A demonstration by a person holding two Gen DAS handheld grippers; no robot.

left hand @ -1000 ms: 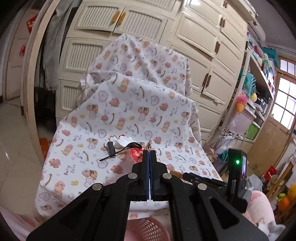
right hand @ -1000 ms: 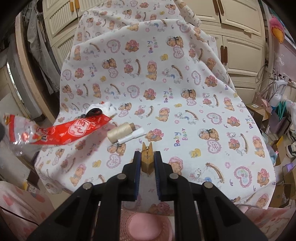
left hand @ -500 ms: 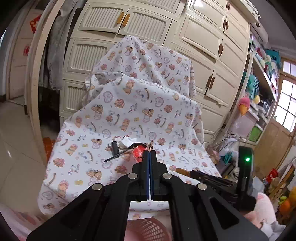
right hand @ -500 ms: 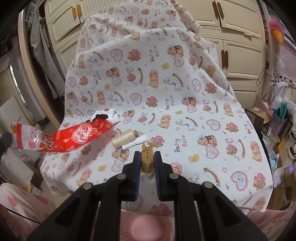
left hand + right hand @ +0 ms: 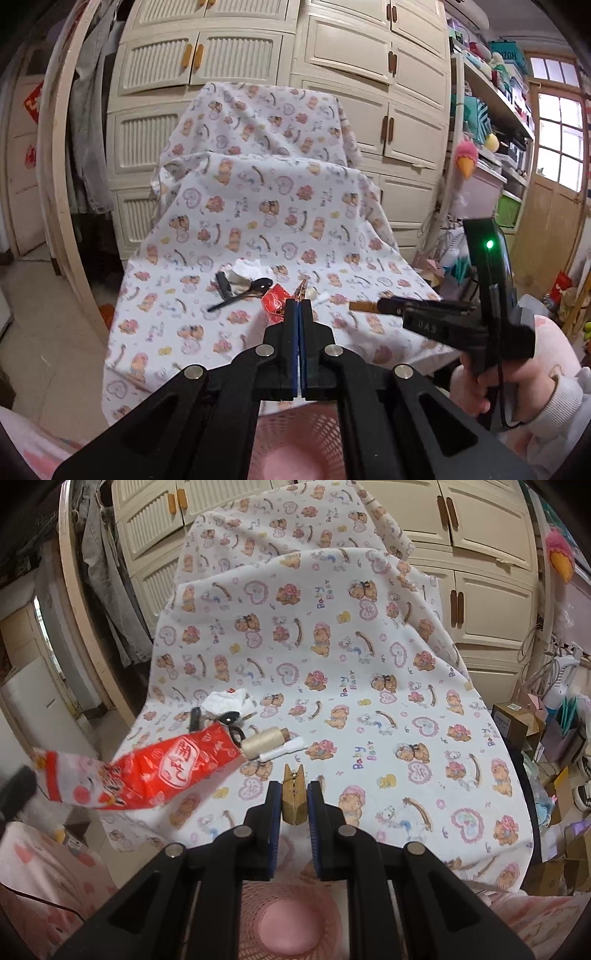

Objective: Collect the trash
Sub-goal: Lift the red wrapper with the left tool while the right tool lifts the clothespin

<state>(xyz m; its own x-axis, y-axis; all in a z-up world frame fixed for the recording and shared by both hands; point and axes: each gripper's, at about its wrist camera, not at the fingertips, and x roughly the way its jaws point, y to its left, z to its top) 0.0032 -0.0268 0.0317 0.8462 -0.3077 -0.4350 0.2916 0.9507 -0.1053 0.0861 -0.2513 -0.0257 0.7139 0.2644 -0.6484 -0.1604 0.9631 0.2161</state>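
My left gripper (image 5: 298,308) is shut on a red snack wrapper (image 5: 275,301), which hangs in the air at the left of the right wrist view (image 5: 155,771). My right gripper (image 5: 293,797) is shut on a wooden clothespin (image 5: 293,794), also seen from the left wrist view (image 5: 364,305). Both grippers are held above a pink mesh basket (image 5: 291,919), which also shows in the left wrist view (image 5: 295,443). On the bear-print cloth (image 5: 332,664) lie a crumpled white tissue (image 5: 225,701), a black spoon (image 5: 243,293), a black key (image 5: 195,718) and a thread spool (image 5: 264,742).
Cream cupboards (image 5: 332,74) stand behind the cloth-covered table. Shelves with clutter (image 5: 491,110) and boxes on the floor (image 5: 517,720) are at the right. A wooden arch frame (image 5: 55,166) stands at the left.
Both grippers have pulled back from the table, toward and above the pink basket. The wrapper and the clothespin came along in them.
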